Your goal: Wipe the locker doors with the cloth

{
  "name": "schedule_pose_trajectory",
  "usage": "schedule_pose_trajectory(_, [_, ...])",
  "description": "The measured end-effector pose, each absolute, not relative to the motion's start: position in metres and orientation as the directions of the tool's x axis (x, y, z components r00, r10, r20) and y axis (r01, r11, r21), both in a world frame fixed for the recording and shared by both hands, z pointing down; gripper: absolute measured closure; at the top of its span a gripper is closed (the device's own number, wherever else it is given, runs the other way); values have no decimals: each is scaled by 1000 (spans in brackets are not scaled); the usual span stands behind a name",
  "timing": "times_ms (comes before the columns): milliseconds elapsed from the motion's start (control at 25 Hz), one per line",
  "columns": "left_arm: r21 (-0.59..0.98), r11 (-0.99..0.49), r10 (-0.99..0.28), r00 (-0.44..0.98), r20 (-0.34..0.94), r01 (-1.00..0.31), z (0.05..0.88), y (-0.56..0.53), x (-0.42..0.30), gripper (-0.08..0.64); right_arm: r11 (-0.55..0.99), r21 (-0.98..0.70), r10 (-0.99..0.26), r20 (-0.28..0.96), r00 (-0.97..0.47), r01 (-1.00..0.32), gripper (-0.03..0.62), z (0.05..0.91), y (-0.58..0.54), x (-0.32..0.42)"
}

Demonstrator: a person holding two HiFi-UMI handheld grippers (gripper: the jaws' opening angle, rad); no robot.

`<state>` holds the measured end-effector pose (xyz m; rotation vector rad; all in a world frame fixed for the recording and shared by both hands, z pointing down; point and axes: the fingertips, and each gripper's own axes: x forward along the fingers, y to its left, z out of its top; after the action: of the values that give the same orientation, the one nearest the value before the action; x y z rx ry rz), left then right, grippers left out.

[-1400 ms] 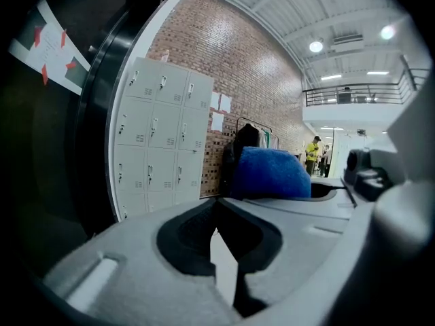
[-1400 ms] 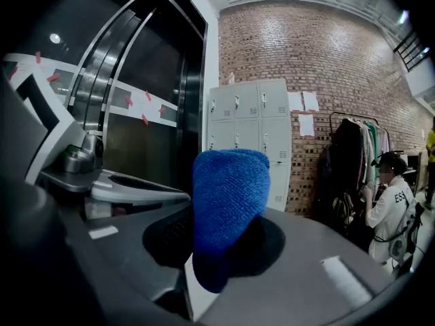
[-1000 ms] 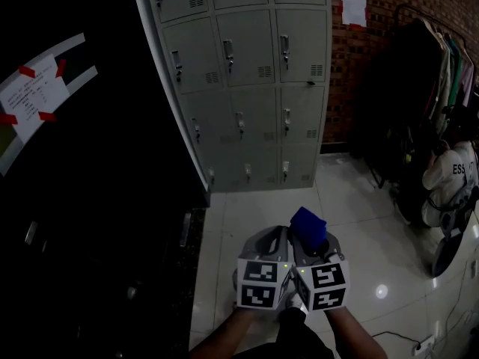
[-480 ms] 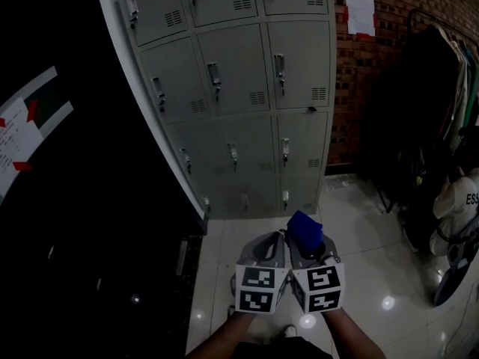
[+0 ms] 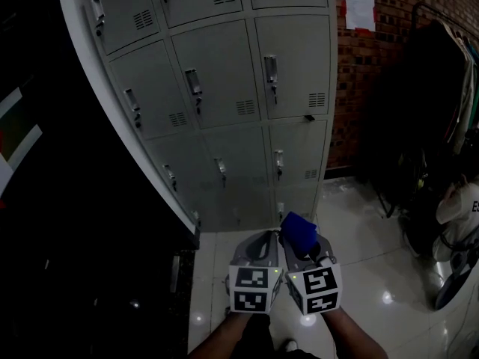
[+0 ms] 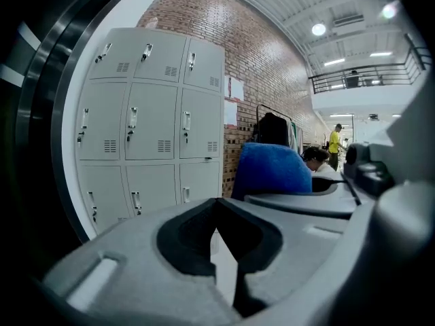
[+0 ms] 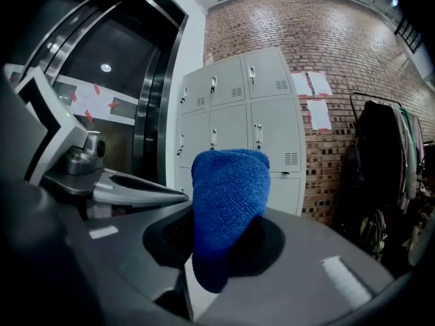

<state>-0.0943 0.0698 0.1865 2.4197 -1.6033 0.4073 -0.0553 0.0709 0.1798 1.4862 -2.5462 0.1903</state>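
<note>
A bank of grey metal lockers [image 5: 224, 96] with small handles and vents stands straight ahead; it also shows in the left gripper view as lockers [image 6: 146, 121] and in the right gripper view as lockers [image 7: 251, 117]. Both grippers are held low, side by side, well short of the doors. My right gripper [image 5: 301, 244] is shut on a folded blue cloth [image 5: 298, 229], which sticks up out of the jaws as the cloth [image 7: 228, 195]. My left gripper [image 5: 263, 239] is shut with nothing in it, its jaws meeting at the tips [image 6: 216, 204].
A dark glossy wall [image 5: 67, 223] runs along the left of the lockers. To the right are a brick wall [image 5: 359, 73] with a paper sheet [image 5: 358, 6], a rack of dark clothes [image 5: 441, 103] and a person's white top [image 5: 460, 204]. Shiny white floor tiles [image 5: 352, 275] lie below.
The lockers have grown larger and slid left and down in the head view as it nears them. Both grippers stay together, the cloth still held.
</note>
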Motion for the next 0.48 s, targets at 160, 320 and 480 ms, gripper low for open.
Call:
schedule_pose_trajectory(160, [9, -392, -872, 375, 313, -920, 189, -2, -112, 565, 479, 20, -855, 235, -462, -878, 506, 193, 4, -70])
schedule_pose_trajectory(320, [38, -403, -870, 395, 293, -915, 195, -82, -133, 565, 464, 42, -868, 225, -444, -885, 508, 206, -76, -89])
schedule_pose_trajectory(480, [41, -426, -861, 419, 288, -904, 206, -155, -142, 565, 442, 59, -888, 171, -428, -895, 508, 218, -154, -101])
